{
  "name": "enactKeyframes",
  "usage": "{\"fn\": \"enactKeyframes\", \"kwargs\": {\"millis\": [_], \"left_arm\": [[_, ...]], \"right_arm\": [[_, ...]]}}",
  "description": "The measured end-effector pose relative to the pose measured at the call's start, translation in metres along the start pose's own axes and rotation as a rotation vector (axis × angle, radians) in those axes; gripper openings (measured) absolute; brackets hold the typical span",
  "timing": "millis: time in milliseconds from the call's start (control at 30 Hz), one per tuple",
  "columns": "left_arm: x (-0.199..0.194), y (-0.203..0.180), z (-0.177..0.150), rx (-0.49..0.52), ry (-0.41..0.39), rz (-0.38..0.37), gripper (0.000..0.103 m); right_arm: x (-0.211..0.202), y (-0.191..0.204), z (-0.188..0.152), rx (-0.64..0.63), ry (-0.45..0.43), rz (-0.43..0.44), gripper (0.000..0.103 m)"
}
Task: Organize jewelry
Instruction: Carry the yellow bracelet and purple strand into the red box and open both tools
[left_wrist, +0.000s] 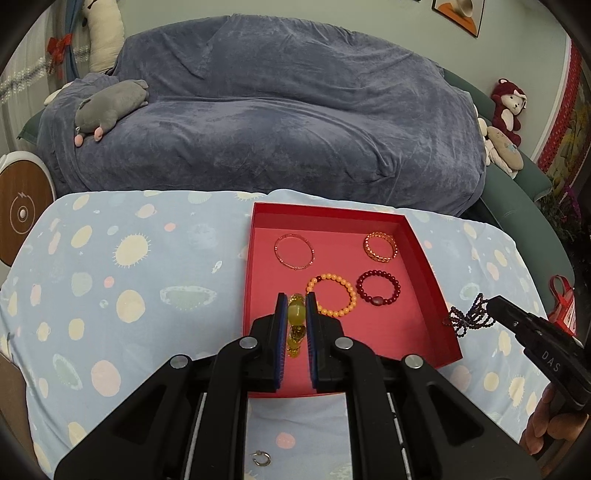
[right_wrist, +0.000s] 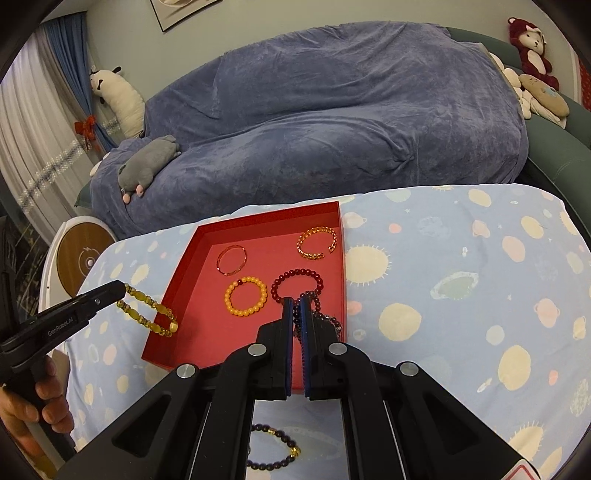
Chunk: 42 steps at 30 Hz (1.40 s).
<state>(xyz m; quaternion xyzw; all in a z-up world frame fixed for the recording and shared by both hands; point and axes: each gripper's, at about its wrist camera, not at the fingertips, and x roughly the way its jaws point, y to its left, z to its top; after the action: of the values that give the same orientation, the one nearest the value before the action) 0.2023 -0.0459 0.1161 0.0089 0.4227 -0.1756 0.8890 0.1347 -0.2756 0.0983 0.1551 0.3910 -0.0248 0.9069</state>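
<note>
Four bracelets lie flat and well apart on the floor of the red tray (left_wrist: 421, 254): a thin pink bangle (left_wrist: 294, 252), a gold cuff (left_wrist: 380, 246), an orange bead bracelet (left_wrist: 331, 294) and a dark red bead bracelet (left_wrist: 378, 291). Spacing looks deliberate, one piece per spot, none overlapping.

Left hand-held gripper (left_wrist: 295, 306) is clamped on a yellow-green bead bracelet (left_wrist: 295, 310), which hangs as a loop over the tray's near left corner. I read that as carrying it by one side so the loop stays open for laying down.

Right hand-held gripper (right_wrist: 295, 306) is pinched tight on a dark purple bead strand (right_wrist: 314, 314), bunched and dangling at the tray's right wall. Bunched like that, it may land in a heap.

Still on the spotted cloth of the bench (right_wrist: 461, 277), outside the tray: a dark bracelet with gold beads (right_wrist: 275, 448) and a small silver hoop (left_wrist: 261, 458).
</note>
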Motion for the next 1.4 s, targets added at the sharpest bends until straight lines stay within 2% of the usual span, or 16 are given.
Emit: {"fn": "enactKeyframes", "kwargs": {"millis": [400,533,600,667,733,800,867,1400], "left_arm": [[0.056,-0.016,-0.009,0.024,0.085,0.008,0.009],[0.067,-0.024,-0.016,0.025,0.110,-0.008,0.010],[0.070,-0.026,-0.018,0.030,0.116,-0.019,0.010],[0.069,-0.027,-0.020,0.037,0.112,-0.026,0.010],[0.068,-0.028,-0.022,0.037,0.106,-0.034,0.017],[0.066,-0.028,-0.023,0.030,0.097,-0.035,0.026],[0.063,-0.027,-0.023,0.026,0.089,-0.030,0.028],[0.033,-0.009,-0.037,-0.036,0.065,-0.015,0.029]], "right_arm": [[0.049,0.011,-0.003,-0.060,0.058,-0.052,0.004],[0.067,0.025,-0.012,-0.082,0.116,0.005,0.005],[0.069,0.029,-0.015,-0.064,0.120,0.044,0.013],[0.067,0.029,-0.017,-0.044,0.112,0.064,0.022],[0.064,0.027,-0.017,-0.025,0.097,0.064,0.028],[0.062,0.025,-0.016,-0.013,0.093,0.058,0.028],[0.059,0.021,-0.016,-0.003,0.085,0.049,0.028],[0.023,0.009,-0.034,0.030,0.060,0.025,0.028]]}}
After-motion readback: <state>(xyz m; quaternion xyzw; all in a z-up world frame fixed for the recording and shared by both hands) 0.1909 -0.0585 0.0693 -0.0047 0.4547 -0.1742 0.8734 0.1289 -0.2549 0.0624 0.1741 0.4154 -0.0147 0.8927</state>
